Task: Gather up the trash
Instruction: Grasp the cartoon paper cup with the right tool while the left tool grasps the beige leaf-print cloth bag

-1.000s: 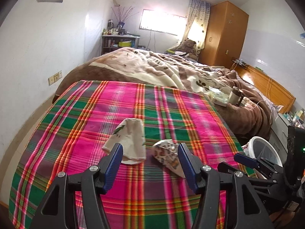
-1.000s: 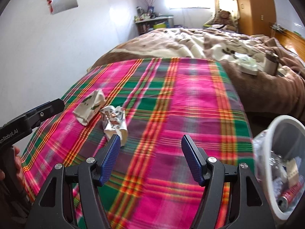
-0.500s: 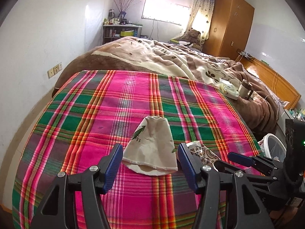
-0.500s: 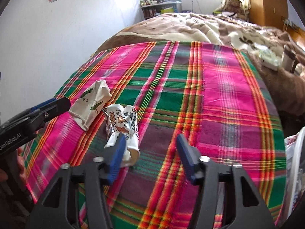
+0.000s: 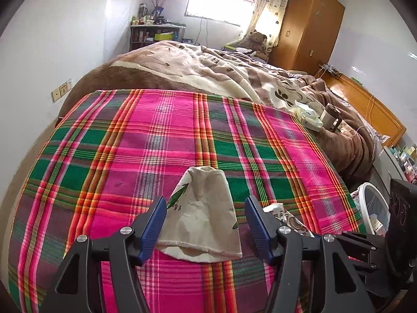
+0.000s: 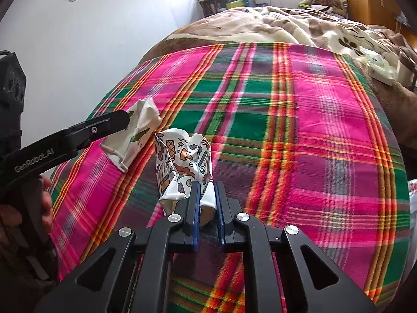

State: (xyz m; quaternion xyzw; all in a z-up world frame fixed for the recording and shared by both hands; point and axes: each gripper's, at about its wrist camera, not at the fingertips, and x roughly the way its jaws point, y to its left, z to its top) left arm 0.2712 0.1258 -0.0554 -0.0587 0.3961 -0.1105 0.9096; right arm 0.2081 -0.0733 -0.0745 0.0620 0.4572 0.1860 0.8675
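Observation:
A flattened cream paper cup [image 5: 203,221] with green leaf prints lies on the pink and green plaid cloth [image 5: 182,135]. My left gripper [image 5: 205,200] straddles it, its jaws opening, and the blue pads stand clear of the cup on both sides. In the right wrist view the same cream cup [image 6: 135,138] lies under the left gripper's finger [image 6: 114,124]. My right gripper [image 6: 207,186] is shut on the lower edge of a crushed paper cup [image 6: 182,161] with colourful drawings, which stands up from the cloth. That crushed cup [image 5: 284,214] peeks out just right of my left gripper.
A white trash bin [image 5: 375,208] with a liner stands off the bed's right edge. Beyond the plaid cloth lies a rumpled brown and cream blanket [image 5: 208,67] with a mug [image 5: 329,113] and a white packet [image 5: 308,120]. A hand [image 6: 47,203] holds the left gripper.
My right gripper has closed onto the crushed patterned cup. My left gripper has come forward and down over the flattened cream cup, which now lies between its jaws.

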